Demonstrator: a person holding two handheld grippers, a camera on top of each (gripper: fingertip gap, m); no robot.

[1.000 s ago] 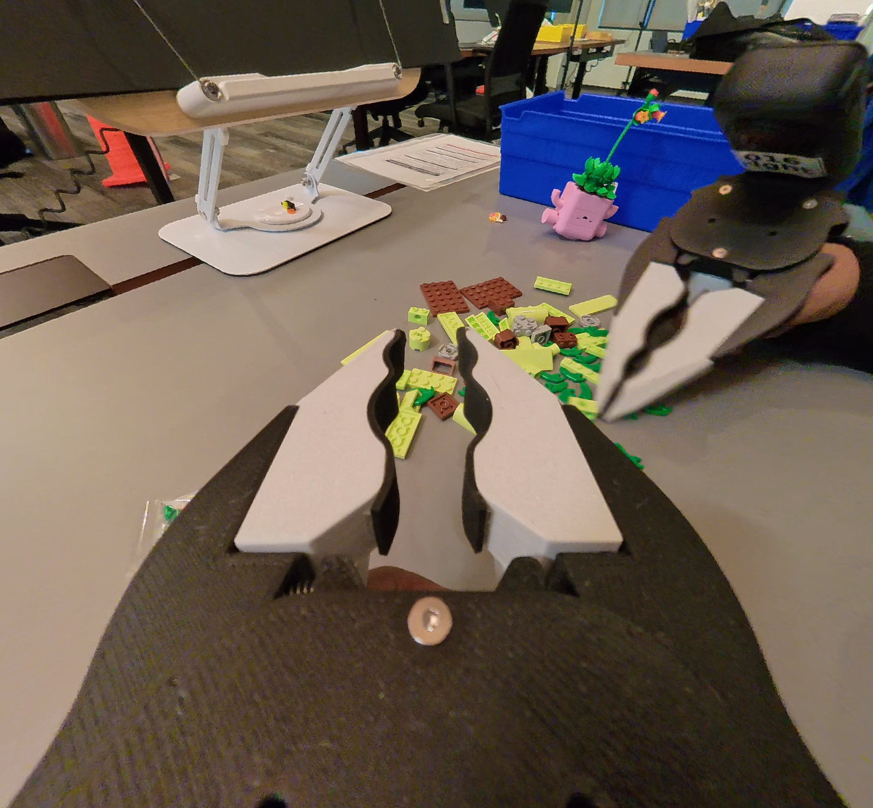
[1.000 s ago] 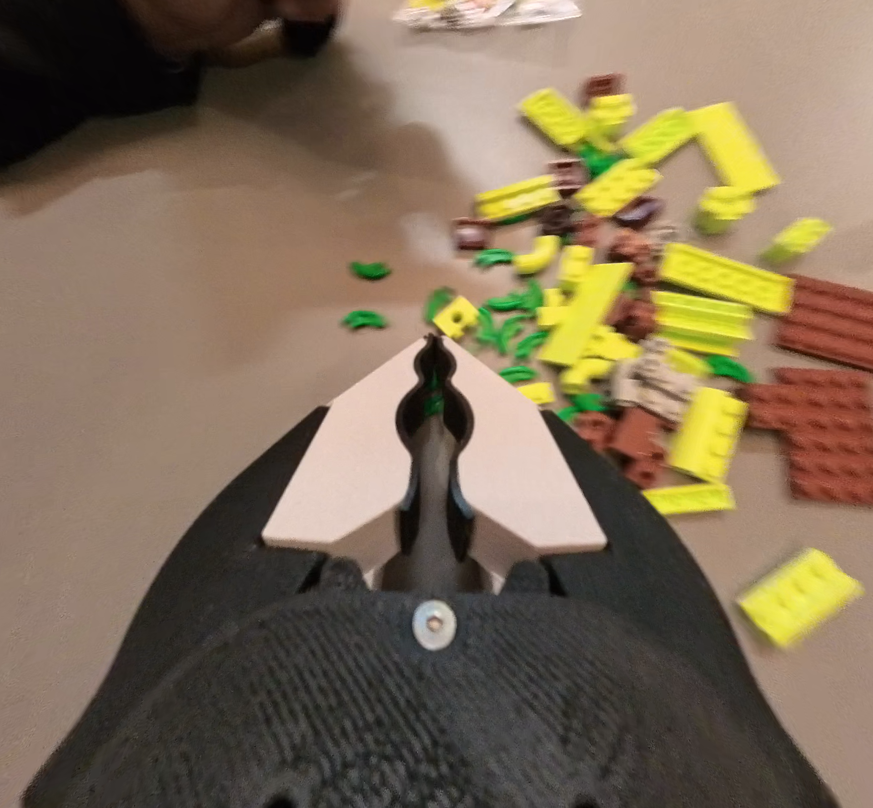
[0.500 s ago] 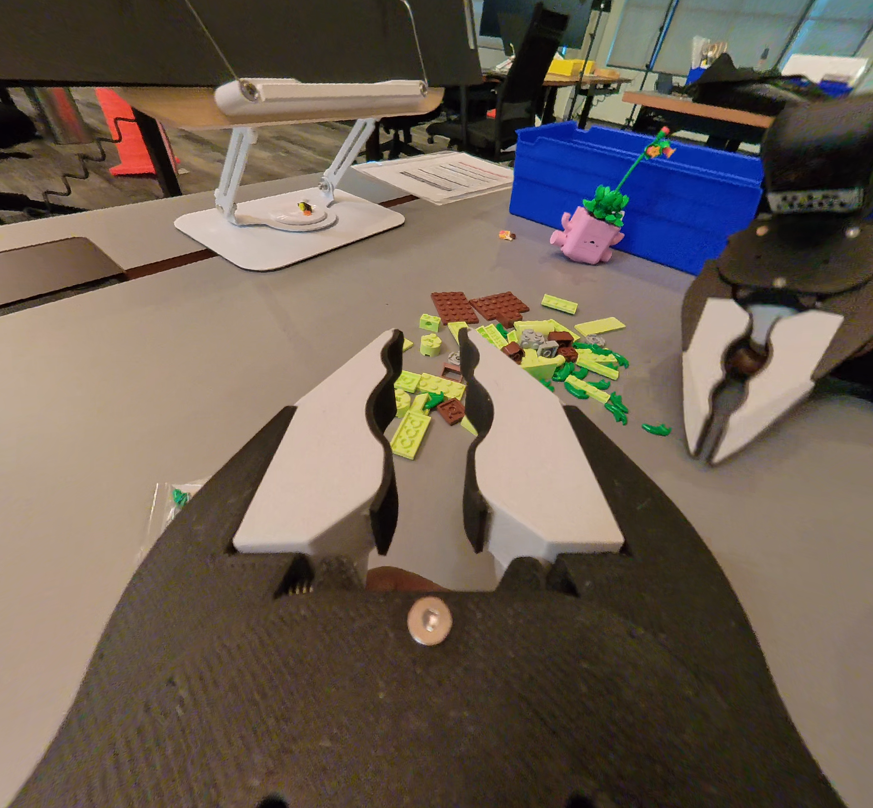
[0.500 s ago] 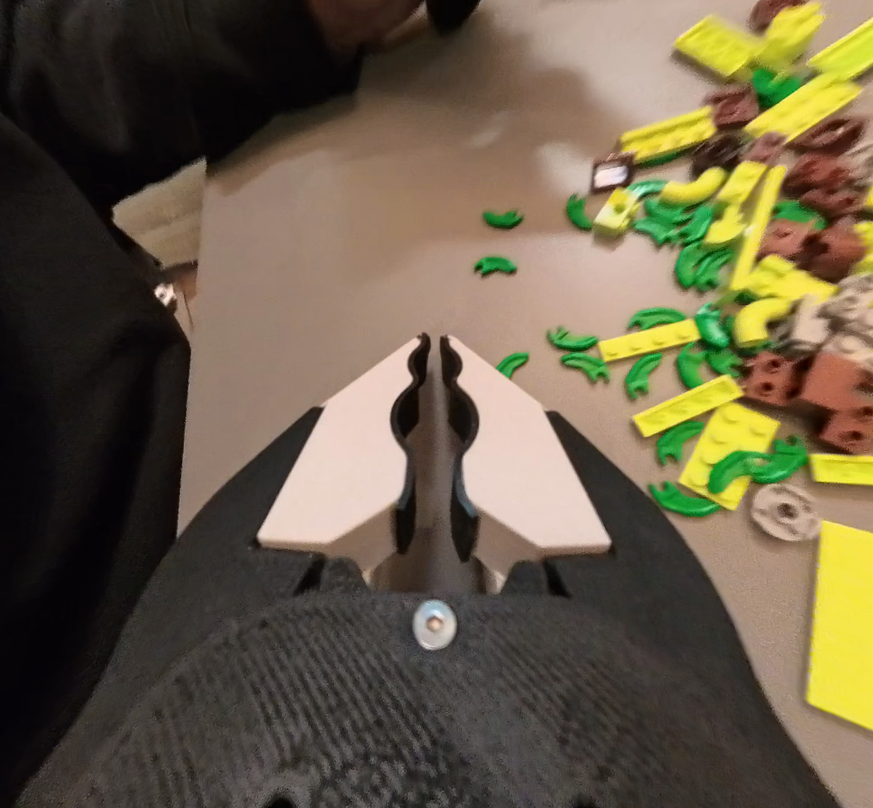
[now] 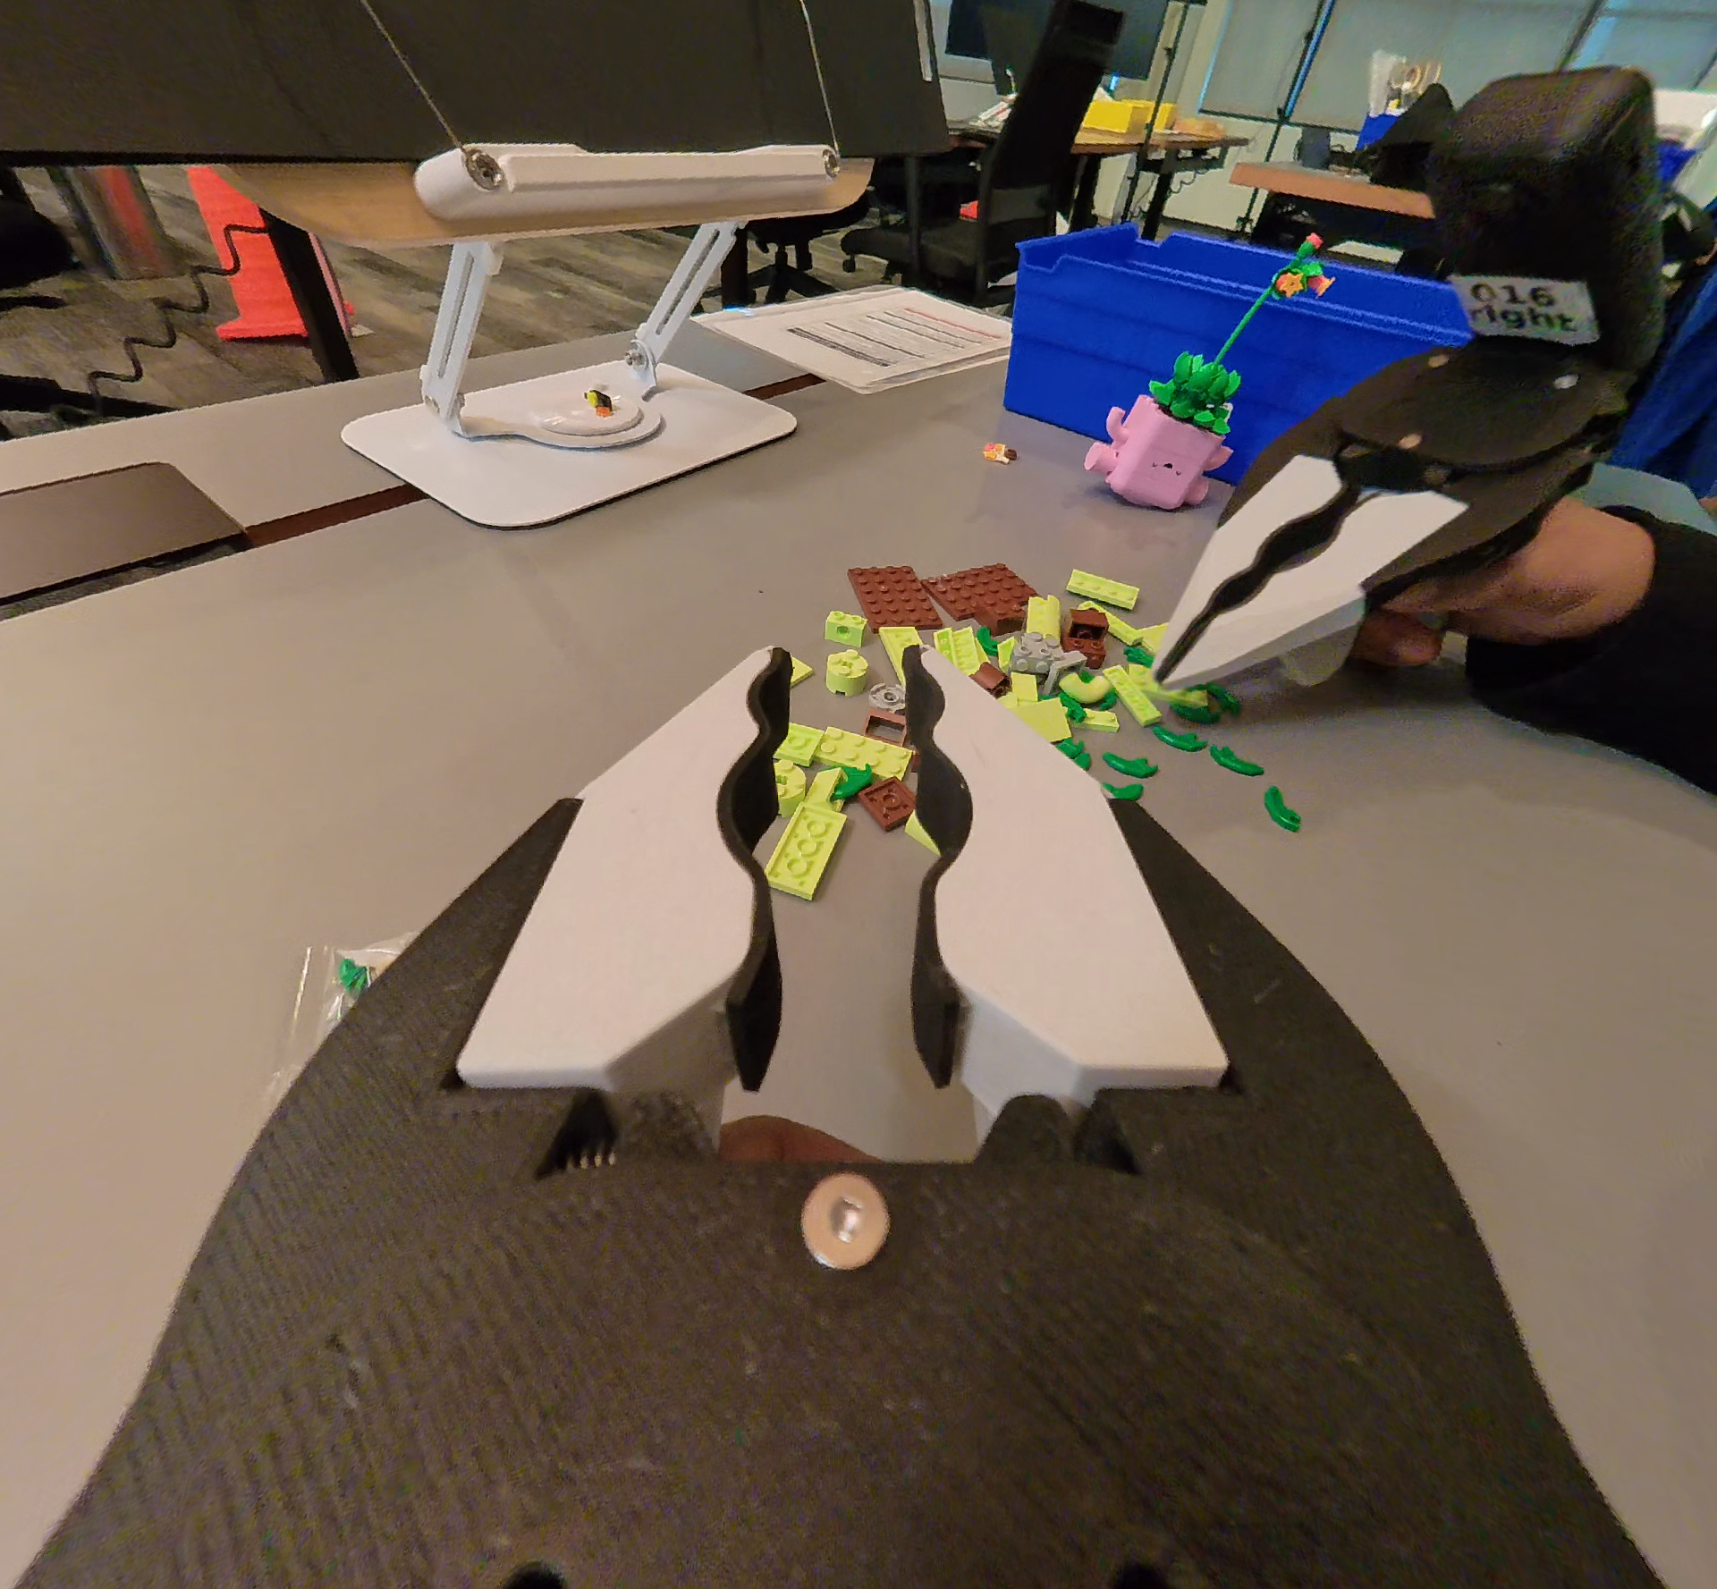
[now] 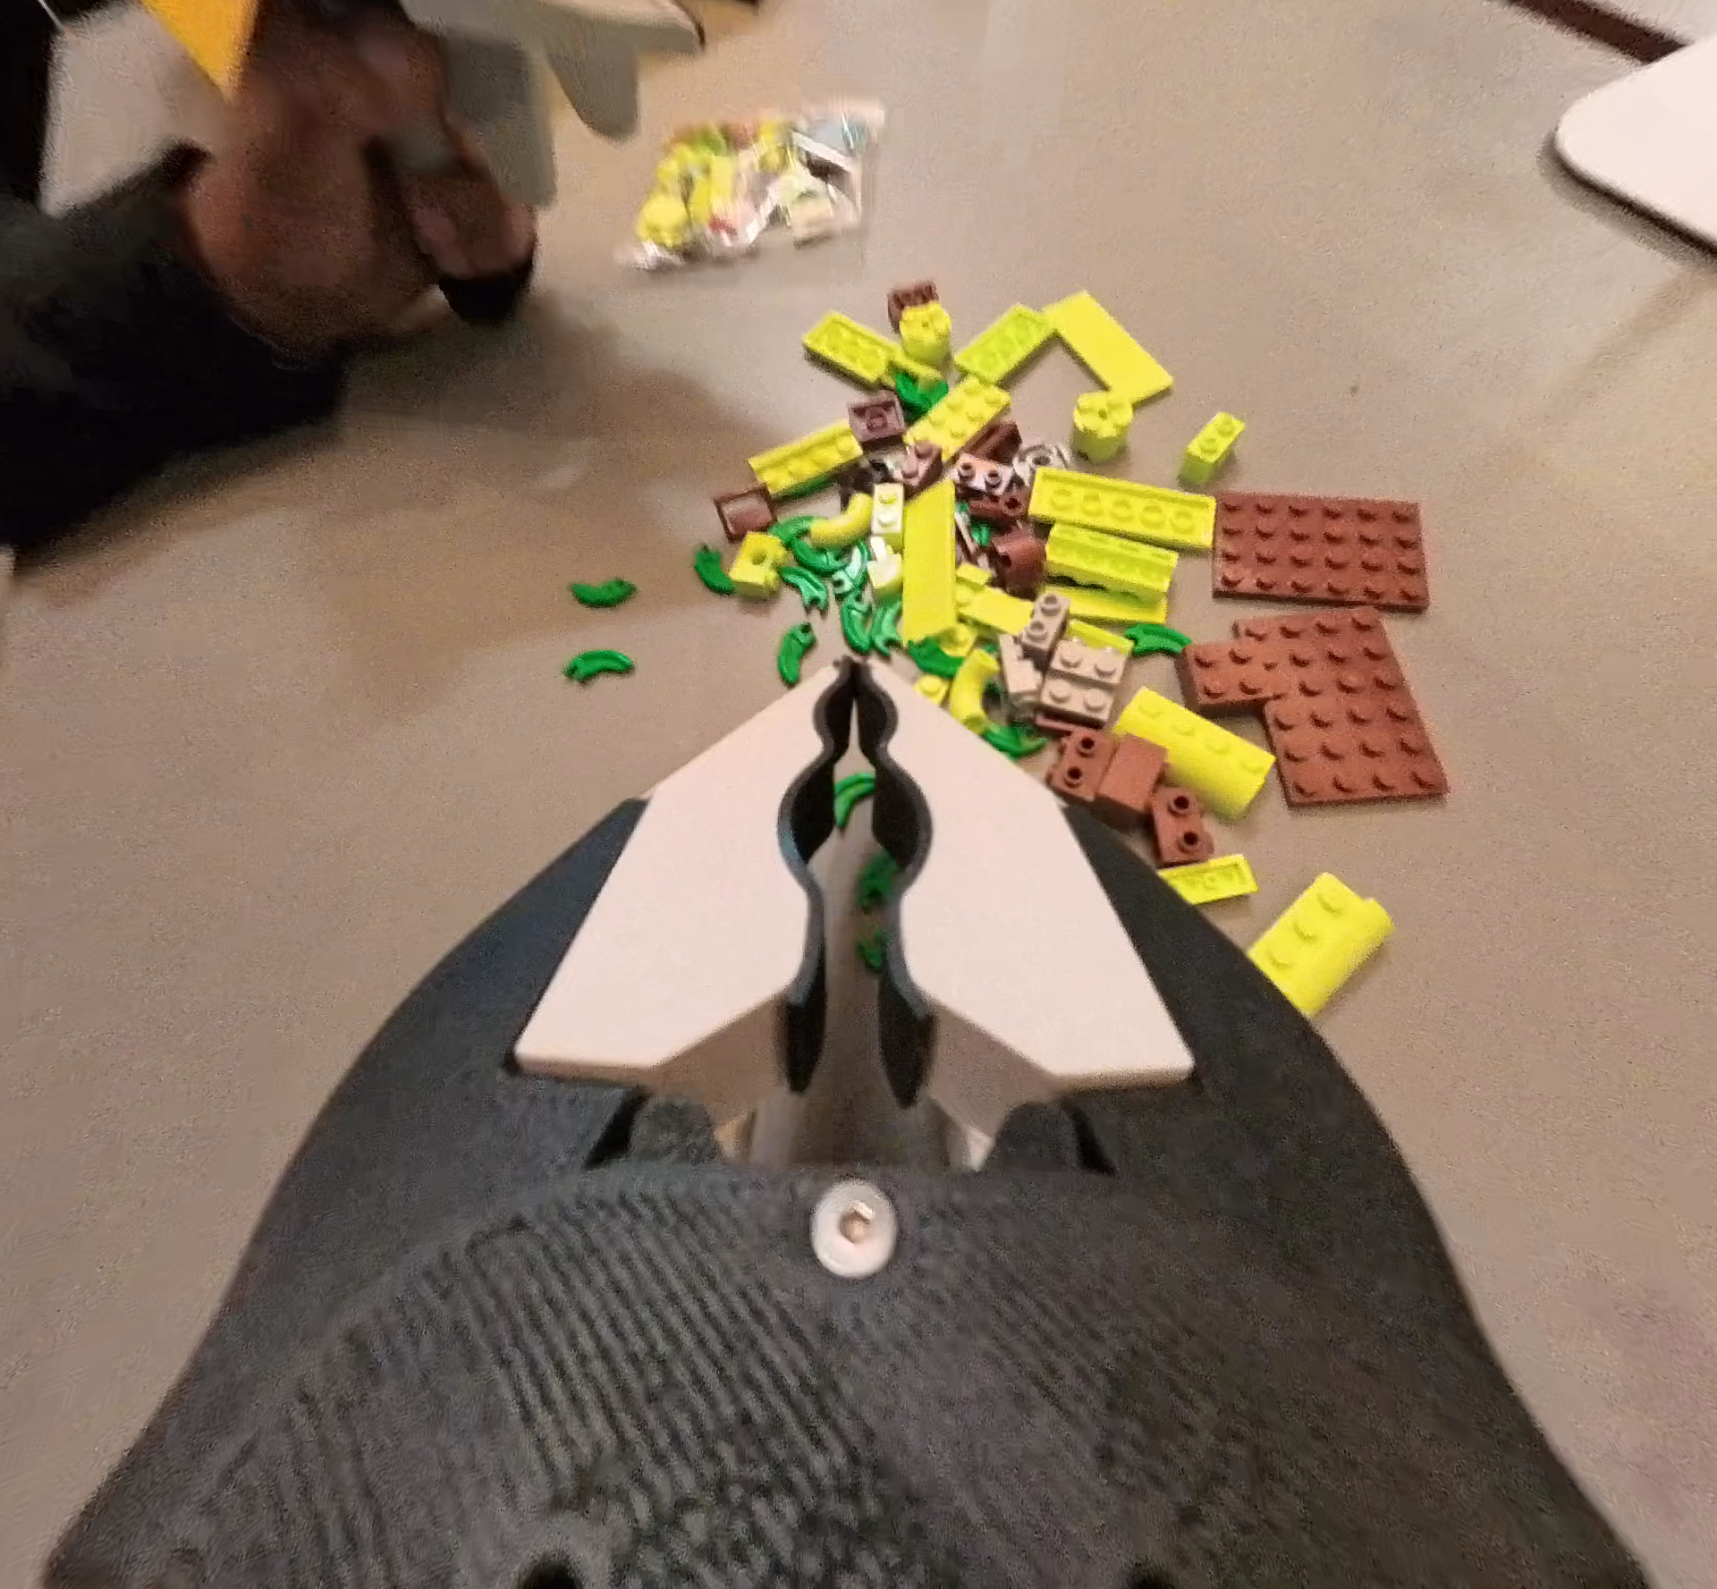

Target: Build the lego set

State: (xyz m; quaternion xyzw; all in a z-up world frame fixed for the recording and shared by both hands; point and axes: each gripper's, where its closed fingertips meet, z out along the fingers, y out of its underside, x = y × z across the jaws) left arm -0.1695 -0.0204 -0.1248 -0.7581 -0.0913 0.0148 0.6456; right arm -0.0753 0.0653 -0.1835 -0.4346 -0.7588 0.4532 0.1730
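The grey table [image 5: 325, 708] carries a white stand [image 5: 567, 430] at eleven o'clock and a blue bin [image 5: 1208, 327] at one, seen only from the left wrist. The bagged pieces [image 6: 757, 183] show clearly only from the right. Loose lego pieces [image 6: 1022, 550] lie mid-table. The left gripper [image 5: 845, 671] gapes narrowly, empty. The right gripper [image 6: 855, 669], bearing a white label [image 5: 1524, 307], has its tips together at the pile's edge; whether it holds anything I cannot tell.

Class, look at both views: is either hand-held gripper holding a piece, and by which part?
Left hand-held gripper: open, holding nothing. Right hand-held gripper: tips closed at the edge of the brick pile, but whether a piece is pinched cannot be told.
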